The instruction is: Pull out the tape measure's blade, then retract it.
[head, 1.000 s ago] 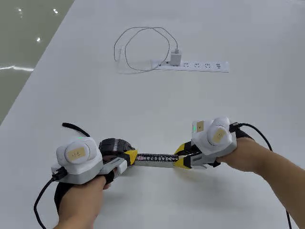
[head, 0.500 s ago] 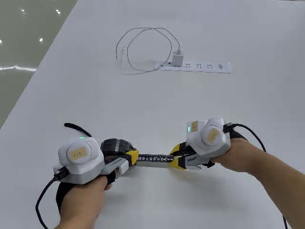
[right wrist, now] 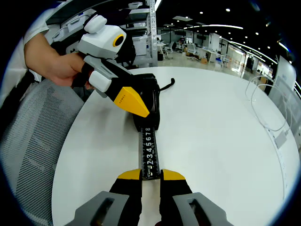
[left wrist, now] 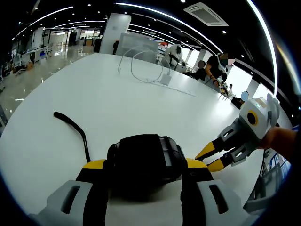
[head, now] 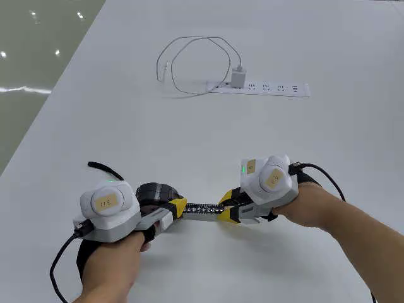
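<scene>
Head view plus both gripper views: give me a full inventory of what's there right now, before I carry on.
table: one, white, under everything
power strip: one, white, far side of table
charger: one, white, plugged into the strip's left end
cable: one, white, looped left of the charger
tape measure: one, black case, near edge, in left claw
strap: one, black, trailing from the case on the table
blade: one, dark with white numerals, short length out between the claws
left claw: yellow-tipped, shut on the case
right claw: yellow-tipped, shut on the blade's end
left hand: behind left claw
right hand: behind right claw
</scene>
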The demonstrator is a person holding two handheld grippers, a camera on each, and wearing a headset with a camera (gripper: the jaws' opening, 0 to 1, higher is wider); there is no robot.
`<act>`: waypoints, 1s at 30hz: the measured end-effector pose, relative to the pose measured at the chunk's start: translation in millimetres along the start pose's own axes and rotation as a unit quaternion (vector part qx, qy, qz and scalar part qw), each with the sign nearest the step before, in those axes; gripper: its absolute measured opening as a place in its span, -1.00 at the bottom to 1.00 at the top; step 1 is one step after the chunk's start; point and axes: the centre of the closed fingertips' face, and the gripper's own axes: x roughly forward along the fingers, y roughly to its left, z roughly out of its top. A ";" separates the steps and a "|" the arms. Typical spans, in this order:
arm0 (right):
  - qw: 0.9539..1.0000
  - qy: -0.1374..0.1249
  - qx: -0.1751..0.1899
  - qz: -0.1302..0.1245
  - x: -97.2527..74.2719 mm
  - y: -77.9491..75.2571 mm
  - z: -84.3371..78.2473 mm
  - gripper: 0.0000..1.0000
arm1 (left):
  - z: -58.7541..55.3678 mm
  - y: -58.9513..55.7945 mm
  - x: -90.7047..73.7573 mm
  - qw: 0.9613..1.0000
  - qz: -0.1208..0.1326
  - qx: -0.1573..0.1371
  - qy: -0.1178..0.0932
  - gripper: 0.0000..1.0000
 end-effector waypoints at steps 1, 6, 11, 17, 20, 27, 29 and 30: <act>1.000 -0.001 0.000 0.000 0.6 -0.1 0.8 -0.81 | 0.0 0.1 0.1 1.000 0.000 0.000 0.000 0.17; 1.000 -0.003 0.001 0.002 4.1 0.0 4.5 -0.81 | -0.2 0.4 0.3 1.000 0.000 0.000 0.000 0.17; 1.000 -0.006 0.001 0.003 8.3 -0.3 8.5 -0.81 | -0.2 0.3 0.4 1.000 -0.001 -0.001 0.000 0.17; 1.000 -0.011 0.002 0.005 13.0 -0.1 13.5 -0.81 | -0.4 0.5 0.6 1.000 -0.001 -0.001 0.001 0.17; 1.000 -0.014 0.002 0.005 15.0 -0.3 16.1 -0.81 | -0.3 0.5 0.5 1.000 -0.001 -0.002 0.000 0.17; 1.000 -0.021 0.003 0.006 21.3 0.3 22.9 -0.81 | -0.1 0.5 -0.1 1.000 -0.002 -0.003 0.000 0.17; 1.000 -0.024 0.003 0.006 23.3 0.4 25.6 -0.81 | -0.1 0.3 -0.2 1.000 -0.003 -0.004 0.000 0.17; 1.000 -0.025 0.003 0.006 24.4 0.6 26.6 -0.81 | -0.1 0.3 -0.2 1.000 -0.003 -0.004 0.000 0.17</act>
